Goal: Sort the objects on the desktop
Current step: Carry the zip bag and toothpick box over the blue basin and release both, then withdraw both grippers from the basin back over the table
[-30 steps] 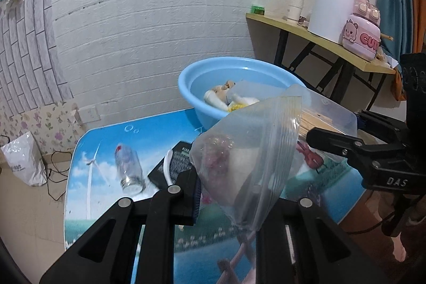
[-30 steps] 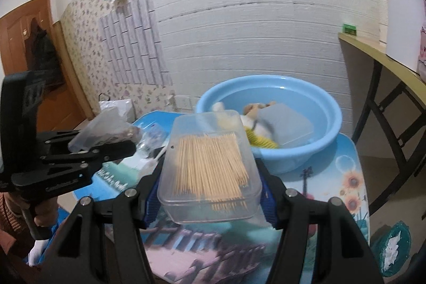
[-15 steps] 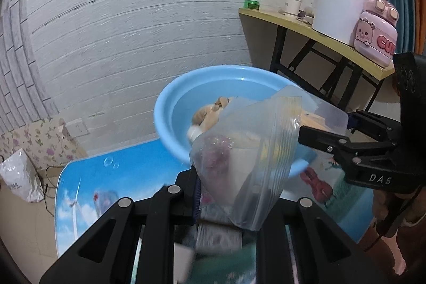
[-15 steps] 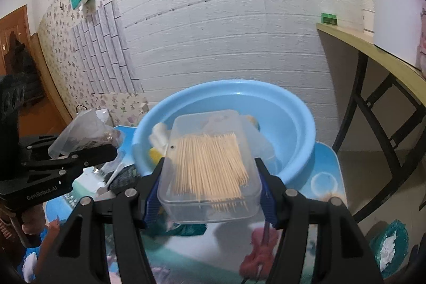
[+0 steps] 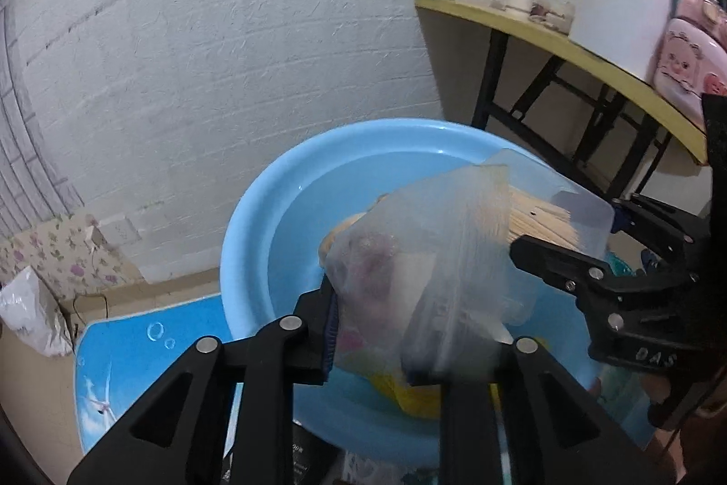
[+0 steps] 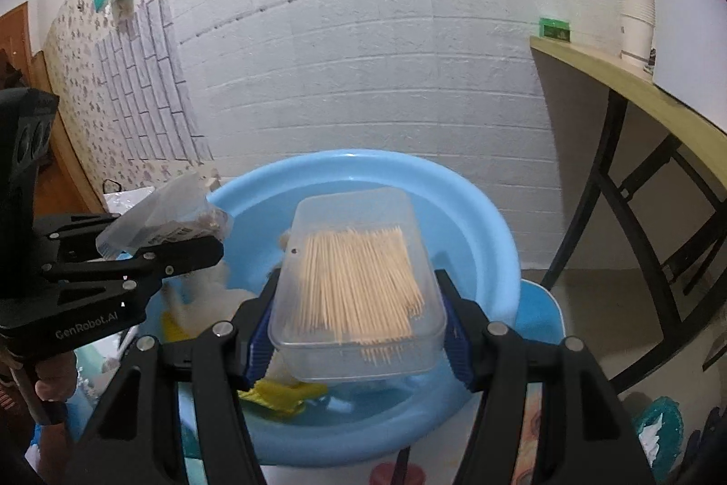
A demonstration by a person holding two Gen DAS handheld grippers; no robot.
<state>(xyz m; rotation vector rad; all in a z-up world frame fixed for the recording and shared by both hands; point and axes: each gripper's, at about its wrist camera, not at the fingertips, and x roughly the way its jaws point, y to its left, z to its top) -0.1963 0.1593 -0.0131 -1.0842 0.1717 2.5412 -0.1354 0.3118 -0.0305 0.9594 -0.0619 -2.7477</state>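
I have both loads poised over the blue basin (image 6: 481, 230), ready to drop in. My right hand-held gripper (image 6: 356, 342) clamps the clear toothpick box (image 6: 359, 285); my left hand-held gripper (image 5: 411, 330) pinches the zip bag (image 5: 422, 257) above the toys already inside.

Glossy blue plastic basin (image 6: 490, 239), clear plastic toothpick box (image 6: 359, 285), crinkled transparent plastic bag (image 5: 422, 271), rough white brick-textured wall (image 6: 363, 53).
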